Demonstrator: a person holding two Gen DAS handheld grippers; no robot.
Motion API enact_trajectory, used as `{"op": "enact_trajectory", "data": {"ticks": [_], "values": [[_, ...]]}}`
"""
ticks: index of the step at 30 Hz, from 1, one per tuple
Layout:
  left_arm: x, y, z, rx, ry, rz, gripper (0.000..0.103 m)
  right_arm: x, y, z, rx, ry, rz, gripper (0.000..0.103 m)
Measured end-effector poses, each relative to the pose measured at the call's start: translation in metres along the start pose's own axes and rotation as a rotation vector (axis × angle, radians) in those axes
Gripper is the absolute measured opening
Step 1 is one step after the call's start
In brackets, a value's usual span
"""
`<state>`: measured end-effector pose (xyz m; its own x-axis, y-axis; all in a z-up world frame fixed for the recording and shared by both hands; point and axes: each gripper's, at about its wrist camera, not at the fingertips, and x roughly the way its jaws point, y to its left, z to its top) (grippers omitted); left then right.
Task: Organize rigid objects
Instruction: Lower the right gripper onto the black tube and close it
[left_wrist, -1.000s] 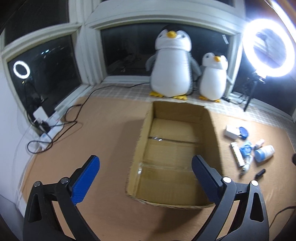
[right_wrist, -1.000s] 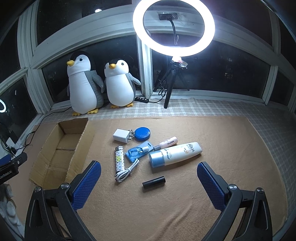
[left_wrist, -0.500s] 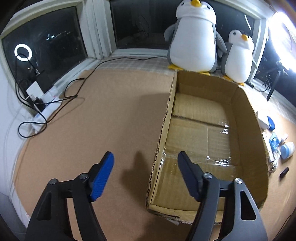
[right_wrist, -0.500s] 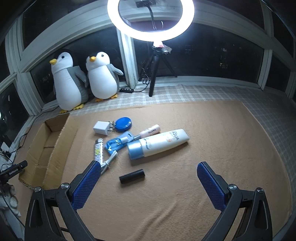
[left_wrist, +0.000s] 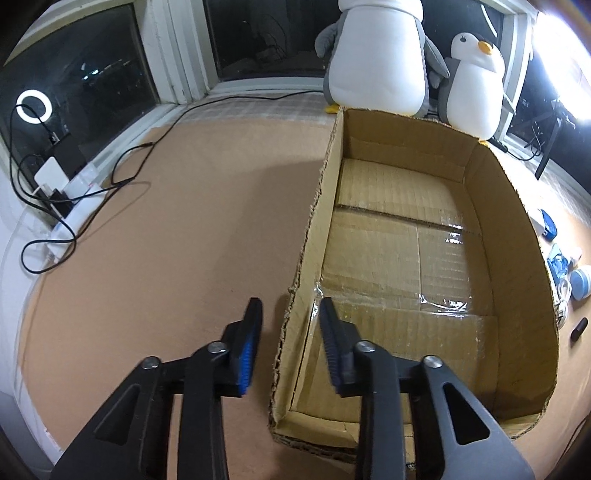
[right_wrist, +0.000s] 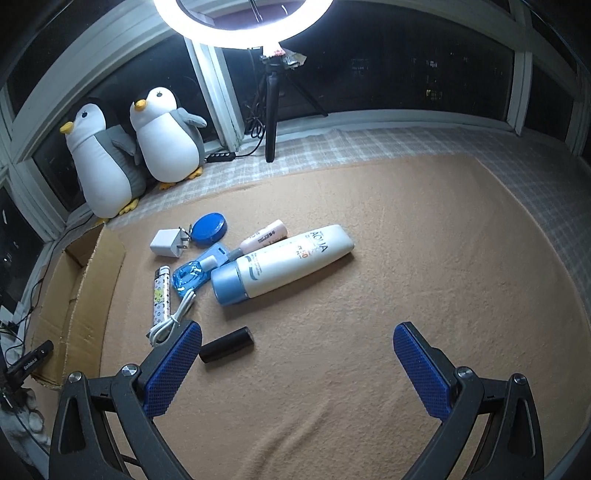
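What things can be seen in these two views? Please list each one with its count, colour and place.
cardboard box: 1, brown, open and empty, left of the small items
bottle: 1, white with blue cap, lying on the mat
small tube: 1, pink, behind the bottle
round lid: 1, blue, beside the charger
charger: 1, white, near the box
lighter: 1, patterned white
cable: 1, white, coiled
blue packet: 1
black cylinder: 1, nearest the right gripper
plush penguins: 2, white and grey, by the window
ring light: 1, lit
left gripper: closing astride the box's left wall
right gripper: open, empty
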<state>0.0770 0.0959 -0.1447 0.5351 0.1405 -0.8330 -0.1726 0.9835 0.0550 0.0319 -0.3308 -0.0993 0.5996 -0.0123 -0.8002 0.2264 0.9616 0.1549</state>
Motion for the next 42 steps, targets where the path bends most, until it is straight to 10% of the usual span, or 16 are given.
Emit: {"op": "enact_trajectory", "data": {"ticks": [19,42], "values": [[0.011,-0.002,-0.004,-0.002,0.021,-0.020,0.015,0.051,0.060,-0.017,-0.352,0.085,0.119,0.081],[0.010,-0.002,-0.006,-0.011,0.012,-0.021,0.015,0.077,0.061,-0.020,-0.412,0.141,0.133,0.052]]}}
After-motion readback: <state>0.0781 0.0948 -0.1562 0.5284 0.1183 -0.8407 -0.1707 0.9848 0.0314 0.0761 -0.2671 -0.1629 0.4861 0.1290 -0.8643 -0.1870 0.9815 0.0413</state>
